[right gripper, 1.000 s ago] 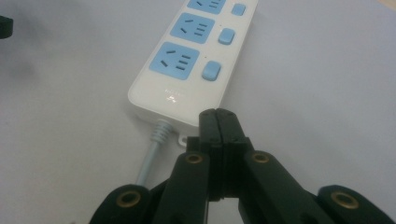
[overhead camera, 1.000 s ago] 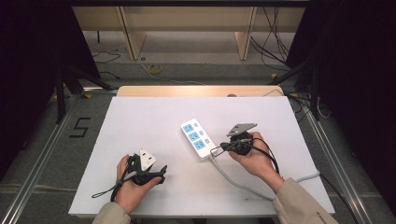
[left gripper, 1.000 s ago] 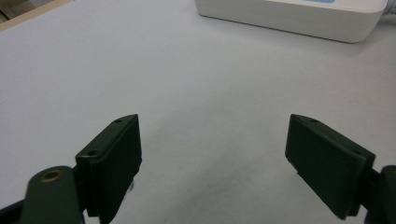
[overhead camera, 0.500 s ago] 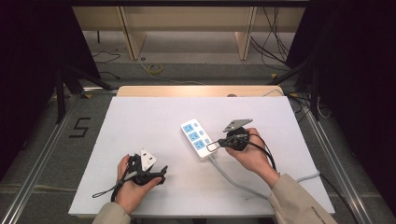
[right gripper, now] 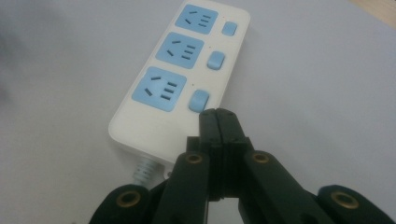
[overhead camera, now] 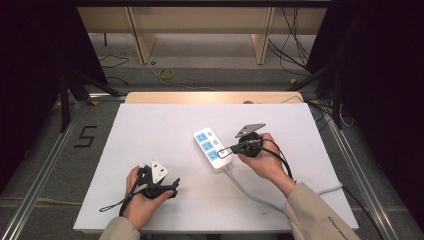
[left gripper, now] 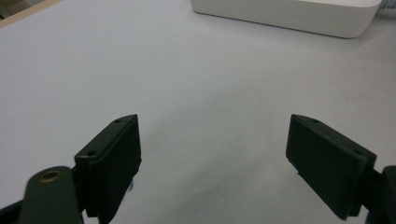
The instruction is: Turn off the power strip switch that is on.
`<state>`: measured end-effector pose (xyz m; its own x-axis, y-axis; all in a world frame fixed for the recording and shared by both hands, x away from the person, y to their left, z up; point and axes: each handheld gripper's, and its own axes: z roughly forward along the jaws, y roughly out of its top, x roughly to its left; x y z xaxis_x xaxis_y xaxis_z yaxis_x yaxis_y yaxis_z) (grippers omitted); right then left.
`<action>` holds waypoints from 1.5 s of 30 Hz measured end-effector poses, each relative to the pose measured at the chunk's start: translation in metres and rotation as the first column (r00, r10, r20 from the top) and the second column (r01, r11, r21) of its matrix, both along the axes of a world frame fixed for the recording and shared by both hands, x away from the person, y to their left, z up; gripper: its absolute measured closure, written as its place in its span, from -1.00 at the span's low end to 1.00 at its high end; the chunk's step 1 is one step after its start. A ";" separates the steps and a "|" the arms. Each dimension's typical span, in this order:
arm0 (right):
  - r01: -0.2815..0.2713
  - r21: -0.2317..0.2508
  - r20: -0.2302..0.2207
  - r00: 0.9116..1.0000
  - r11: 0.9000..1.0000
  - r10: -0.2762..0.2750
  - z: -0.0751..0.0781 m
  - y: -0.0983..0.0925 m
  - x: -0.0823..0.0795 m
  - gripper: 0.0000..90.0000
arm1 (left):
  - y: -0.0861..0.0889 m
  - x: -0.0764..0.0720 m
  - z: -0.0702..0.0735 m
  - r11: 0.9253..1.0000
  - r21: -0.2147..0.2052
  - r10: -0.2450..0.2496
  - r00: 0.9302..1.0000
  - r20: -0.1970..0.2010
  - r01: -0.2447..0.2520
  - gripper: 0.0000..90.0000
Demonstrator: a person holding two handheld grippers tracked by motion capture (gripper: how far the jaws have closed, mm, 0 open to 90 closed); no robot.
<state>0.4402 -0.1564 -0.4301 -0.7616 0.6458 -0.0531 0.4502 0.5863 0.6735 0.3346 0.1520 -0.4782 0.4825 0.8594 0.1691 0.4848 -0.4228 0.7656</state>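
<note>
Right gripper (right gripper: 218, 113) pressed together at white power strip (right gripper: 180, 70); left gripper (left gripper: 212, 154) spread apart over table (overhead camera: 150, 130).

In the left gripper view, the white power strip (left gripper: 299, 16) was cut off by the top edge, leaving one long side wall visible. In the right gripper view, the strip's grey cord (right gripper: 145, 170) vanished behind the right gripper (right gripper: 218, 122). From the high view, the markings on the sockets were too small to read, and the person's forearms ran off the bottom edge.
</note>
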 end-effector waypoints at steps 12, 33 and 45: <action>0.004 -0.008 -0.003 1.000 1.000 -0.004 -0.001 0.005 0.009 1.00 | 0.000 0.000 0.000 1.000 0.001 0.000 1.000 -0.001 0.000 -0.60; 0.021 -0.018 -0.017 1.000 1.000 -0.021 -0.002 0.018 0.029 1.00 | 0.001 0.000 0.000 1.000 -0.003 0.000 1.000 0.001 0.000 -0.60; 0.029 -0.031 -0.025 0.999 0.999 -0.029 -0.004 0.026 0.036 1.00 | 0.000 0.000 0.000 1.000 0.004 -0.003 1.000 0.000 0.003 -0.60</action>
